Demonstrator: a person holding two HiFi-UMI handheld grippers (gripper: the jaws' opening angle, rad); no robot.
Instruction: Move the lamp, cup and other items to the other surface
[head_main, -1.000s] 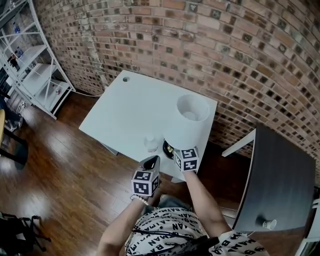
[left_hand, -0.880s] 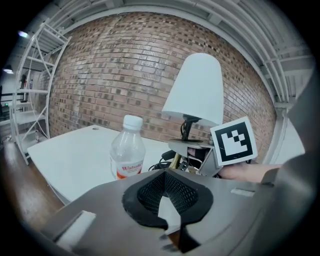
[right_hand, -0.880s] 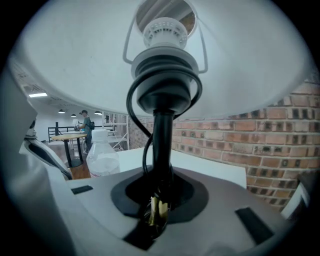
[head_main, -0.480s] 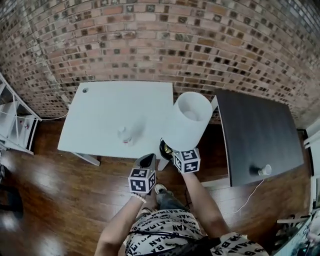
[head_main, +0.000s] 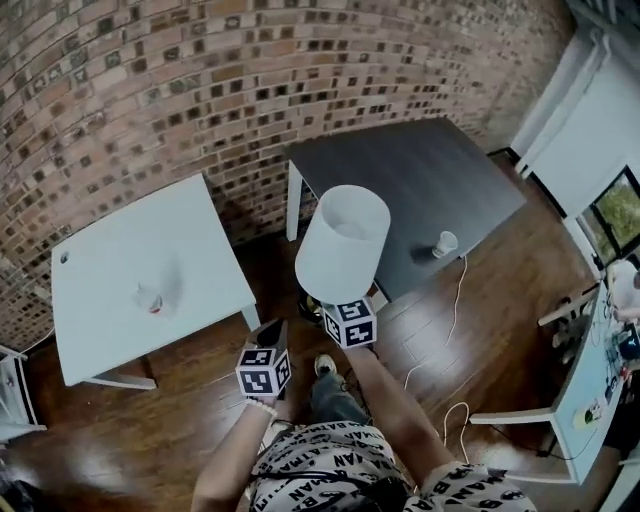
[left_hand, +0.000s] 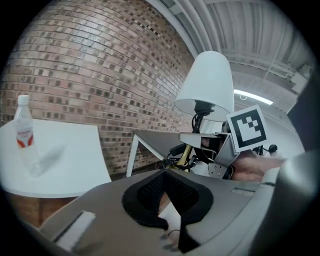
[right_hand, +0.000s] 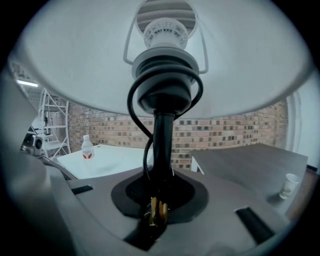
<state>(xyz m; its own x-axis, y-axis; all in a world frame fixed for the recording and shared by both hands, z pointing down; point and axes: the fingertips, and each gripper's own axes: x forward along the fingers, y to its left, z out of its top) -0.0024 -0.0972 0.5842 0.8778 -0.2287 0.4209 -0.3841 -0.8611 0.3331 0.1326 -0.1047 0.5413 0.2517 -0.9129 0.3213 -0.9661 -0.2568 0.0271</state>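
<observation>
Clamping the thin black stem of the lamp (head_main: 343, 243), the right gripper (right_hand: 156, 202) is holding it upright in the air, with the cord looped round the stem and the brass plug prongs (right_hand: 156, 210) sitting at the jaws. The left gripper (left_hand: 164, 172) is riding alongside with its jaws closed together on nothing. The white shade is hanging over the wooden floor, between the white table (head_main: 130, 250) and the dark table (head_main: 420, 180), resting on neither.

Judging by the layout, the task is running partway: the cup (head_main: 444, 243) is already standing on the dark table, the lamp is in transit, and a bottle (head_main: 152, 297) is waiting on the white table.

The cup is standing upright, its contents not visible. The bottle is clear with a red label; its fill level cannot be made out.
</observation>
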